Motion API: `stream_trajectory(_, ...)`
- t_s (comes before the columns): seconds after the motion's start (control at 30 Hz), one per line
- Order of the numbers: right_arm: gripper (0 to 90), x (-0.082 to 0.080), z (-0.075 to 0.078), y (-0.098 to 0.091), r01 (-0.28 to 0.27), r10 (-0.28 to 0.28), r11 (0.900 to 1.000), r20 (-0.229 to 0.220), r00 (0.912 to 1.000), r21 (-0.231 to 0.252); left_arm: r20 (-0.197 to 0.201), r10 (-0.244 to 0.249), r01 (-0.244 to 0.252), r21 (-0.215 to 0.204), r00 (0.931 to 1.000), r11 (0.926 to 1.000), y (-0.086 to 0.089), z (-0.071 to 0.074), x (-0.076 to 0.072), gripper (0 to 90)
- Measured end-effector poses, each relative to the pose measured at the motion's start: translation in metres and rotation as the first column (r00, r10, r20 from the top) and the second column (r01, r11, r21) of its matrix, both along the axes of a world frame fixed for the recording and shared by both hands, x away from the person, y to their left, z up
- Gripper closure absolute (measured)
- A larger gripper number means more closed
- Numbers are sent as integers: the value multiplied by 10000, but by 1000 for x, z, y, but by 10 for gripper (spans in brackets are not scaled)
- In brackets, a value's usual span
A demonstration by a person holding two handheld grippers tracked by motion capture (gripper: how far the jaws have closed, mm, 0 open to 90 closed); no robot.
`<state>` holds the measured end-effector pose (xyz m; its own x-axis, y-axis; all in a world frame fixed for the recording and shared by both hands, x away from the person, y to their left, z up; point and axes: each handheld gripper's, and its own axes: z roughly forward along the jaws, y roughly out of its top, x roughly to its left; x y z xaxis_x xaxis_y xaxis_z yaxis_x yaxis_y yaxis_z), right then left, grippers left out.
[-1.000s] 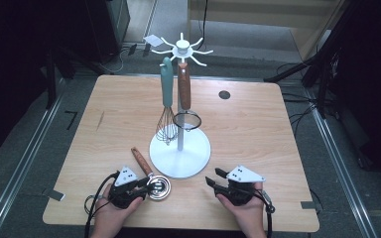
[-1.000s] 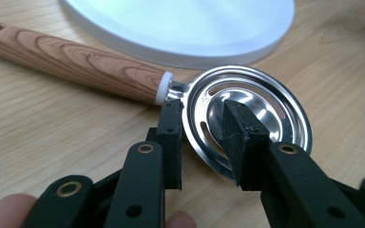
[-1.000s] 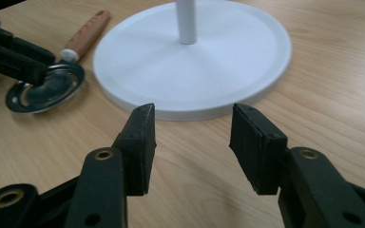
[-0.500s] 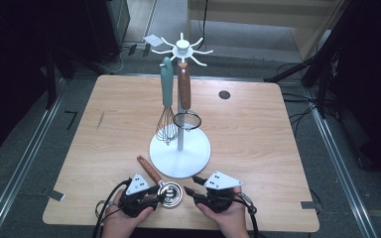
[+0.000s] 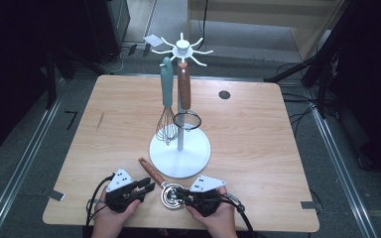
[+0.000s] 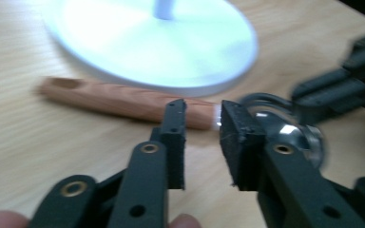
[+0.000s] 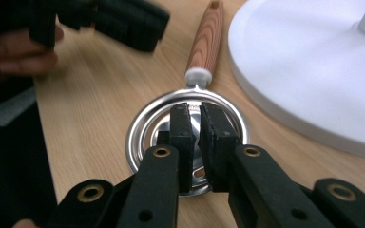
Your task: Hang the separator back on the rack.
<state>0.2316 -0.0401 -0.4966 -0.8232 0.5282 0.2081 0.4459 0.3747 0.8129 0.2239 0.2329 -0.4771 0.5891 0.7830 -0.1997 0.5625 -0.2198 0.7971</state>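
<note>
The thing in hand is a small ladle (image 5: 164, 189) with a steel bowl and a wooden handle (image 6: 123, 101). It lies flat on the worktop (image 5: 258, 144) near the front edge, its bowl toward the person and its handle running away to the rim of the white round base (image 5: 180, 153) of a utensil stand. In the right gripper view the right tongs (image 7: 197, 124) reach over the bowl's rim (image 7: 140, 126); they have just been closing and now stand nearly together, apparently nipping the near rim, though I cannot tell for certain that the pads press on the metal. The left tongs (image 6: 200, 124) have also just been closing; they stand at a narrow gap with nothing between them, aimed at the spot where the handle meets the bowl and apart from it.

As I read it, the step is the pick-up of the ladle, with both hands gathered round it. The stand's upright pole carries a teal-handled whisk (image 5: 166, 106) and a brown-handled strainer (image 5: 185, 101) on its top hooks (image 5: 181, 48), so the likely aim is to hang the ladle there as well. The next move calls for a firm hold on rim or handle, then a lift that tips the handle's far end upward, clear of the base and the hanging whisk.
</note>
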Motion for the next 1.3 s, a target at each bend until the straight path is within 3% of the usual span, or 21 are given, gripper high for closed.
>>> stream_trajectory(0.13,849,3,-5,0,10,-24,9987,-275,9996,-518,-53,188,-187,92,9998,9998,10,-2,3,752)
stream_trajectory(0.37,810,5,-6,-8,163,-162,9954,20,9999,-942,-31,327,-326,137,9995,9994,14,-3,7,720)
stream_trajectory(0.53,805,8,-6,-19,373,-375,9947,-9,9993,-954,-65,465,-463,345,9989,9983,17,-5,9,762)
stream_trajectory(0.87,729,14,-4,-42,929,-939,9882,-23,9956,-1214,-127,526,-522,306,9985,9982,22,-5,9,776)
stream_trajectory(0.97,681,14,0,-47,963,-980,9911,-134,9951,-921,-188,515,-509,316,9985,9982,22,-6,9,801)
stream_trajectory(1.07,668,13,5,-44,947,-948,9932,18,9955,-676,-278,491,-481,343,9984,9983,21,-7,9,822)
stream_trajectory(1.2,629,16,11,-32,825,-798,9931,350,9962,-837,-312,493,-481,400,9983,9980,18,-8,10,844)
stream_trajectory(1.3,614,20,13,-20,629,-610,9952,272,9978,-747,-321,464,-452,361,9984,9983,19,-8,11,846)
